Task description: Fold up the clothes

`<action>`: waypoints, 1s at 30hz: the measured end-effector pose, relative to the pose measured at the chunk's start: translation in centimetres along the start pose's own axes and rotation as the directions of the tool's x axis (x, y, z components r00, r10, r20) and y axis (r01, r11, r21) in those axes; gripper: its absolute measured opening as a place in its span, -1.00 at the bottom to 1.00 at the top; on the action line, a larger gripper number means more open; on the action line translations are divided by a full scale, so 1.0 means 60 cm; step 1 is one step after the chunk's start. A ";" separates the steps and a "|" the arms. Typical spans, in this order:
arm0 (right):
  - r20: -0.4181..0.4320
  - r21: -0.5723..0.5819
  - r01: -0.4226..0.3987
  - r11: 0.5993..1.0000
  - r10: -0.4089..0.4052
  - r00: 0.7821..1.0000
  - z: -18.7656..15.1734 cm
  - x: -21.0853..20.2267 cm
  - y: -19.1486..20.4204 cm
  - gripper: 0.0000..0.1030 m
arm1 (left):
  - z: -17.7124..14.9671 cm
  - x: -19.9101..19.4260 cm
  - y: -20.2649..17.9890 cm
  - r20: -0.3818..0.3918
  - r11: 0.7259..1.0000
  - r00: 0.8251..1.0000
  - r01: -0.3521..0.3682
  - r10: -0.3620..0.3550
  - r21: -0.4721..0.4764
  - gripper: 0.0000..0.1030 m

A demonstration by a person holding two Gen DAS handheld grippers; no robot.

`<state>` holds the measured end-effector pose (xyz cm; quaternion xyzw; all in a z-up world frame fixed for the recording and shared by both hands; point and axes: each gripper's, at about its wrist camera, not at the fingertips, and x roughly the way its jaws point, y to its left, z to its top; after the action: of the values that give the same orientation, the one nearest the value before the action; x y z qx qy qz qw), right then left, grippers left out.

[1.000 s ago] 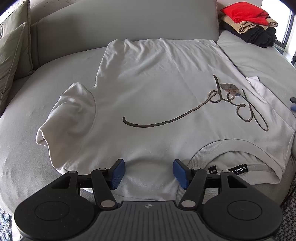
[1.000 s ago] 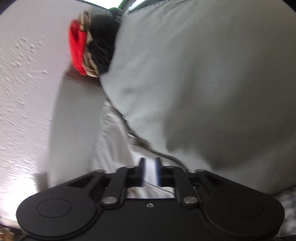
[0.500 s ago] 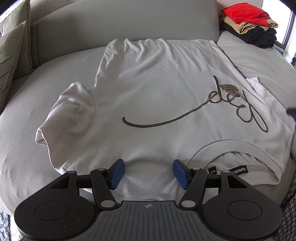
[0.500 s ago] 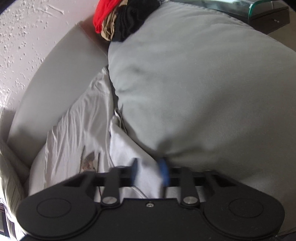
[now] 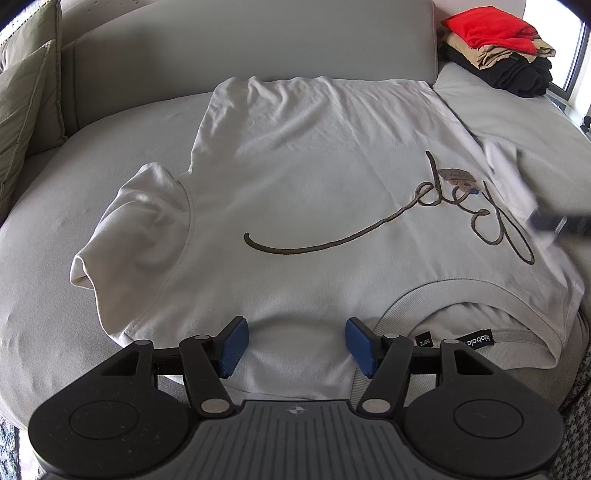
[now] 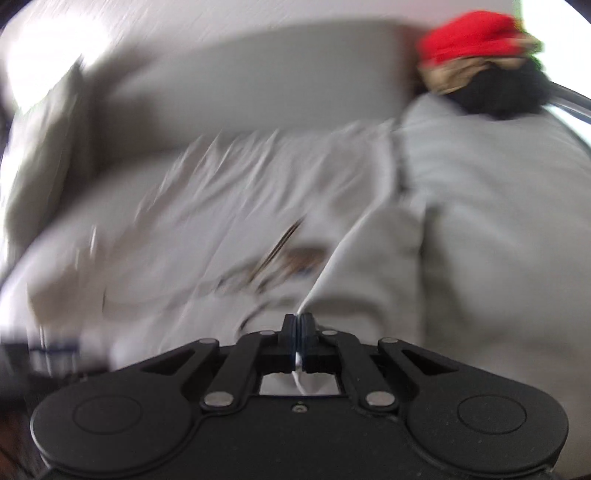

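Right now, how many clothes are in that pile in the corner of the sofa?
3 that show: a red one on top, a tan one in the middle, and a black one at the bottom. More could be hidden inside the pile.

The sofa seat (image 5: 66,206) is bare along its left edge, beside the shirt's left sleeve (image 5: 136,229), and a gripper could pass there. The shirt (image 5: 314,177) covers the middle of the seat up to the backrest (image 5: 240,40), which walls off the far edge. A cushion (image 5: 22,96) blocks the far left corner. The stack of clothes (image 5: 506,48) fills the far right corner. The right part of the seat between that stack and the shirt is bare. The right gripper (image 6: 297,325), with the right sleeve (image 6: 369,266) pinched in it, reaches in over the shirt's right edge.
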<state>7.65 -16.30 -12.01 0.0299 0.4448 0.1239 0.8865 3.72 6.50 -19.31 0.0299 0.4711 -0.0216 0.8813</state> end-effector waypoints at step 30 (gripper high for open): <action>0.247 0.951 -0.267 0.159 0.134 0.960 -0.124 0.063 -0.285 -0.70 | 0.001 0.001 0.000 0.001 1.000 1.000 0.003 -0.003 -0.005 0.18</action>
<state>7.20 -32.37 -22.23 0.6508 0.3663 -0.0729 0.6611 3.80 6.50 -19.31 0.0271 0.4708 -0.0218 0.8815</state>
